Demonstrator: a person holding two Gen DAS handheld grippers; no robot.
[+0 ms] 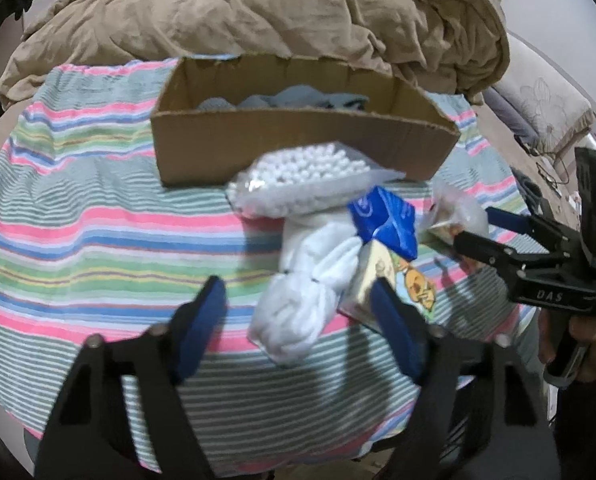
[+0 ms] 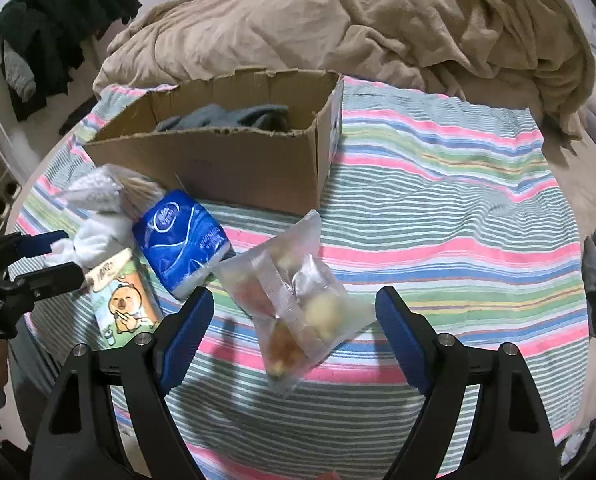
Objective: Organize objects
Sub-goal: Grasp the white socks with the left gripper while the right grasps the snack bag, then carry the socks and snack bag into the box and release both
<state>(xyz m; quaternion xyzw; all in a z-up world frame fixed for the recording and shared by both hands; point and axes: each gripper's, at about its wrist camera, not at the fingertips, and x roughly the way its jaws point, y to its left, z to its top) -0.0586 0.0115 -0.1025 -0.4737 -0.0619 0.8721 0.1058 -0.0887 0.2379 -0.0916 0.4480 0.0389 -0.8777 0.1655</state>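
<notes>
Both views are evenly and softly lit, moderately bright, with no harsh glare. Light seems to fall from above and behind the cameras: the jaws throw soft dark shadows forward onto the striped cloth [image 2: 438, 184]. Fisheye distortion bends the stripes and curves the cardboard box [image 1: 298, 148], with black vignette in the corners. The left wrist view is smeared by motion blur, worst on the bag of cotton swabs [image 1: 298, 180]. The right wrist view is sharper, though the clear snack bag [image 2: 294, 296] looks slightly soft.
</notes>
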